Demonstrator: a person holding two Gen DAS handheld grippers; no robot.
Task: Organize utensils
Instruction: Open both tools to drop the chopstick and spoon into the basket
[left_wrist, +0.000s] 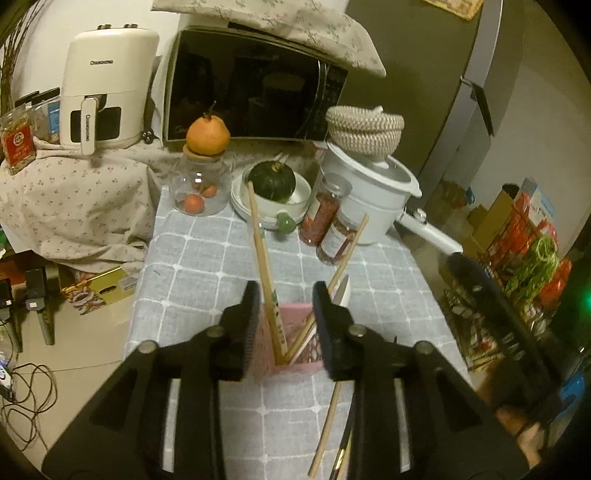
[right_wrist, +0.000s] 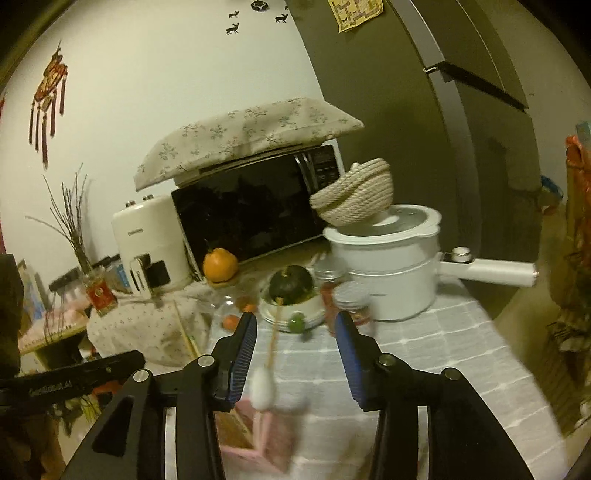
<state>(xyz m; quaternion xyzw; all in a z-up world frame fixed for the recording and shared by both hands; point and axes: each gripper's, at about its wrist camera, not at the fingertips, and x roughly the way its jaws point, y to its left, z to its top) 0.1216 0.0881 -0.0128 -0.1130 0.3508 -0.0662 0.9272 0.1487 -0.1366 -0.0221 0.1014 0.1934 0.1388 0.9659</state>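
Chopsticks (left_wrist: 264, 266) upright in pink holder (left_wrist: 291, 363), sharp only from left gripper (left_wrist: 282, 299) (fingers wide, like right gripper's (right_wrist: 297, 330)).

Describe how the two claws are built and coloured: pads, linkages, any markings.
Both are matte black two-finger linkage frames with round silver pivot pins. The left claw has black ribbed pads; the right claw has blue ribbed pads. In the right wrist view, a black bar at the left edge carries partly legible white lettering.

Ahead of me a white wall (right_wrist: 155, 92), a grey fridge (right_wrist: 424, 122), a microwave (left_wrist: 255, 85), and the checked-cloth table (left_wrist: 207, 266) under dim light.
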